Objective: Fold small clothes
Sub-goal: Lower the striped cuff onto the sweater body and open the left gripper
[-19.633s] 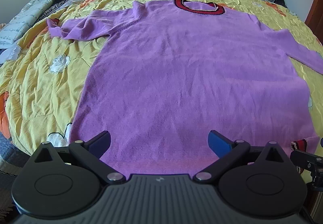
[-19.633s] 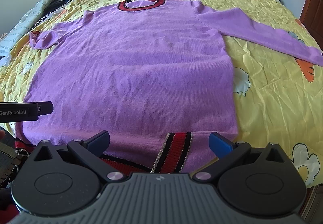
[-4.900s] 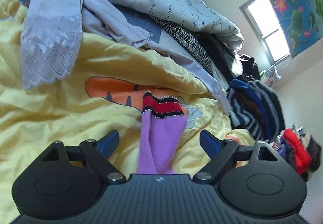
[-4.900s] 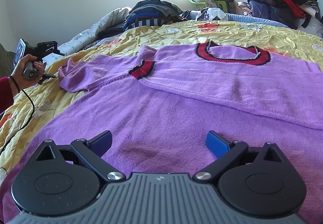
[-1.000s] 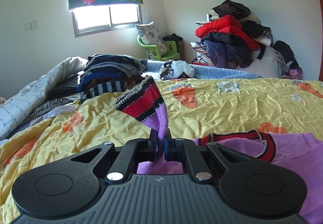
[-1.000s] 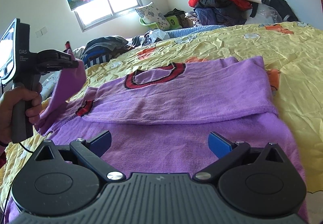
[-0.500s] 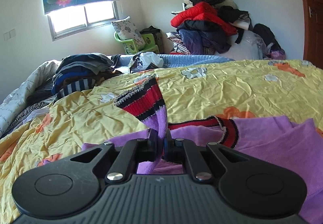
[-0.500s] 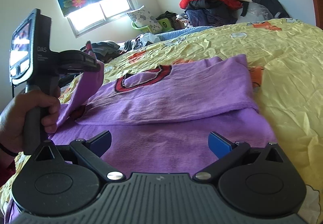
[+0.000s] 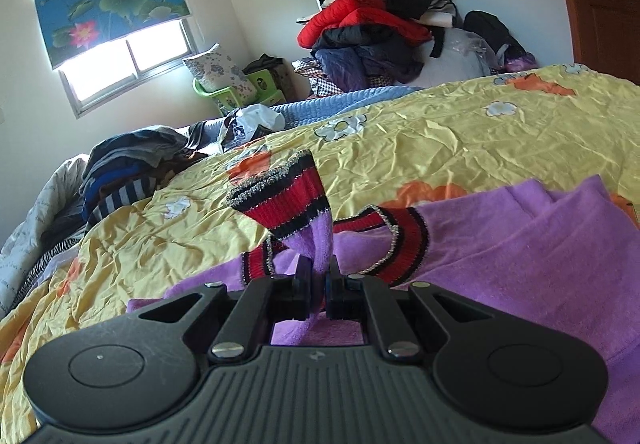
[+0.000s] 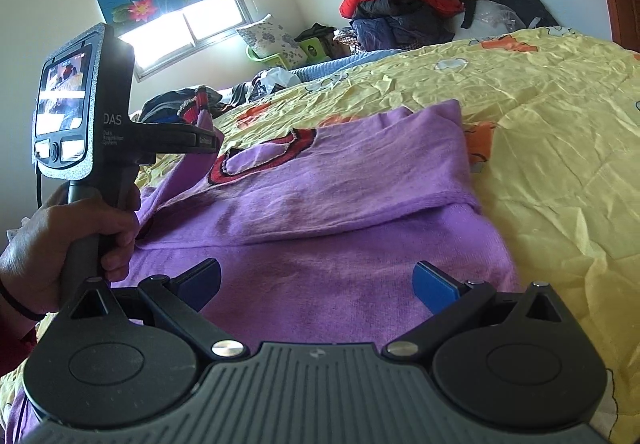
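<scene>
Left wrist view: the left gripper [image 9: 318,286] is seen with its jaws drawn together and clamped on the purple sleeve [image 9: 316,244] of the sweater [image 9: 540,256], just below the red-and-black striped cuff [image 9: 280,192], which stands up past the fingertips. The sleeve is held above the striped collar [image 9: 404,236]; the portion below the pads is hidden by the gripper body. Right wrist view: the right gripper [image 10: 318,282] is shown with its jaws set wide apart, nothing gripped between them, above the sweater body; contact between the blue pads [image 10: 434,284] and the cloth cannot be determined. The sweater is laid on the yellow bedspread [image 10: 560,124], with one sleeve folded across the chest. The left gripper handle is grasped by a hand [image 10: 64,240], partly cut off at the frame edge. The lower hem of the sweater is concealed by the gripper housing.
</scene>
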A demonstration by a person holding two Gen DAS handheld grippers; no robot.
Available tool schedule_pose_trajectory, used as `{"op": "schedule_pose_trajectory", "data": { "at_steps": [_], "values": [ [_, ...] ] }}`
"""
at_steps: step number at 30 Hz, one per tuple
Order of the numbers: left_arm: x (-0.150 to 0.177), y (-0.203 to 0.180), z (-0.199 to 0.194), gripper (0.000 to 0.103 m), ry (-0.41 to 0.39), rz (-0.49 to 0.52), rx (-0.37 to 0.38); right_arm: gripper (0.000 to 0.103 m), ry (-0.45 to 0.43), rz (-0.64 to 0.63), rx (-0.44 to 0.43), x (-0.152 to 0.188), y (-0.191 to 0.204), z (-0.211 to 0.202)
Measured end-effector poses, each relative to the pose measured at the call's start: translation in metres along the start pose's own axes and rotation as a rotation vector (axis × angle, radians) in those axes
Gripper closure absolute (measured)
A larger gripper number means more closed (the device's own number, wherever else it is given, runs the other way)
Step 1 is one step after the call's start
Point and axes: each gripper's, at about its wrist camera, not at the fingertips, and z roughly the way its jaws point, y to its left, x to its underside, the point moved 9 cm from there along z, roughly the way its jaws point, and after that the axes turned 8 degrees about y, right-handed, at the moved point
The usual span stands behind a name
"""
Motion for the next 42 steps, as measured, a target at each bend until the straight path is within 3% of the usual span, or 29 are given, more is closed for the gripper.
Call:
{"op": "schedule_pose_trajectory", "data": {
  "at_steps": [13, 25, 29, 34, 39, 42],
  "values": [
    [-0.003, -0.047, -0.008, 0.096, -0.047, 0.148, 0.039, 0.001, 0.001, 0.014, 0.0, 0.002, -0.005, -0.001],
    [-0.009, -0.086, -0.02, 0.096, -0.086, 0.209, 0.09, 0.001, 0.0, 0.018, 0.001, 0.003, -0.007, -0.002],
    [-0.009, -0.097, -0.016, 0.096, -0.072, 0.225, 0.105, 0.001, 0.0, 0.023, 0.003, 0.004, -0.009, -0.002],
    [0.006, -0.109, -0.002, 0.095, 0.027, 0.266, 0.172, 0.001, 0.0, 0.028, 0.007, 0.005, -0.012, -0.003],
    [0.018, -0.12, -0.004, 0.09, 0.045, 0.328, 0.208, 0.001, 0.004, 0.024, 0.014, 0.005, -0.012, -0.002],
    [0.019, -0.125, -0.009, 0.067, 0.038, 0.348, 0.25, 0.001, 0.006, 0.025, 0.014, 0.006, -0.011, -0.003]
  ]
}}
